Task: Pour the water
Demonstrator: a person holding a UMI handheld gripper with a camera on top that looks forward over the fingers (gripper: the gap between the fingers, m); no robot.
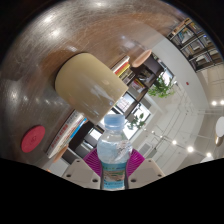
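Clear water bottle [113,152], blue label, upright between the tool's pads, cream cup [91,86] beyond it, tilted

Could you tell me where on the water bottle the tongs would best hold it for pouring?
Around the labelled middle of the water bottle, from its two sides. The body there is round and even, wider than the capped neck, so the pink pads sit flat. The tongs appear to grip it there already, the cream cup beyond it.
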